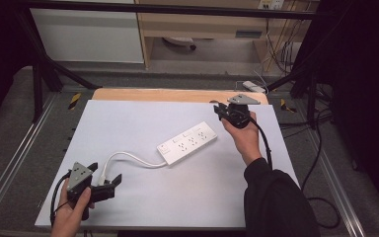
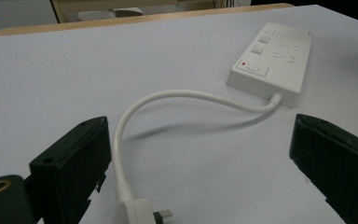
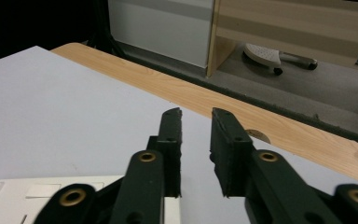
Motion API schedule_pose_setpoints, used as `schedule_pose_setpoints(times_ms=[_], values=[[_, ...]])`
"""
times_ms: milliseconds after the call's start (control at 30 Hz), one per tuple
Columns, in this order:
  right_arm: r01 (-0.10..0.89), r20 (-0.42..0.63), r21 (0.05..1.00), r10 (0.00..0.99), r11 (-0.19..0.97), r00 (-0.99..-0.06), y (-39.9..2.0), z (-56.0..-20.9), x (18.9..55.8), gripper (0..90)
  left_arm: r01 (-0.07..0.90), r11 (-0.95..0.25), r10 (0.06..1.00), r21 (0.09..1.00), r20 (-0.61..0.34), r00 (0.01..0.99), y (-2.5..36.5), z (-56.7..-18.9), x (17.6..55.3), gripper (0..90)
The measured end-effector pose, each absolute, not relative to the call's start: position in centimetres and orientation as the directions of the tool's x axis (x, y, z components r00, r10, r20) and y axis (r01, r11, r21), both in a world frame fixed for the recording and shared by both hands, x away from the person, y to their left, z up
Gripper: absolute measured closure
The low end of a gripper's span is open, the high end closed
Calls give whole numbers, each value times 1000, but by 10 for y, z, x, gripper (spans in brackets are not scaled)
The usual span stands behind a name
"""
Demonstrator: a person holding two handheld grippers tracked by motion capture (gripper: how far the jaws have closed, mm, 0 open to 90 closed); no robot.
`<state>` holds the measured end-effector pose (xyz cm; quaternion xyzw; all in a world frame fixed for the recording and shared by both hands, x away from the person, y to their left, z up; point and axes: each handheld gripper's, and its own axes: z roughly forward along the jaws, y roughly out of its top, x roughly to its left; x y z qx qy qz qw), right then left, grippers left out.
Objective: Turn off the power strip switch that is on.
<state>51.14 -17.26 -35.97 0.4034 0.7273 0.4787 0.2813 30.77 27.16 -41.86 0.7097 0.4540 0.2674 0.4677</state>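
While the white power strip (image 1: 187, 143) lies near the middle of the white tabletop (image 1: 143, 118), its cable (image 1: 128, 158) curls toward seven o'clock and ends in a plug (image 2: 137, 210) sitting between the left gripper (image 1: 109, 181)'s widely spread jaws, touching neither as far as I can tell. Up at one o'clock, the right gripper (image 1: 219, 109) hovers past the strip's far end, jaws narrowed to a slim gap, holding nothing.

no readable text, labels, brands or numbers anywhere
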Motion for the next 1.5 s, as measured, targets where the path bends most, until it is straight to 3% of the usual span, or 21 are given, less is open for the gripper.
schedule_pose_setpoints(times_ms=[267, 1500], values=[[325, -29, 917, 852, 230, -522, -165, -374, 519, 896, 392, -154, 893, 907, -42, 448, 272, -418, 308, 56], [412, 0, 872, 841, 265, -541, -137, -419, 532, 900, 388, -164, 890, 907, -33, 454, 272, -418, 308, 56]])
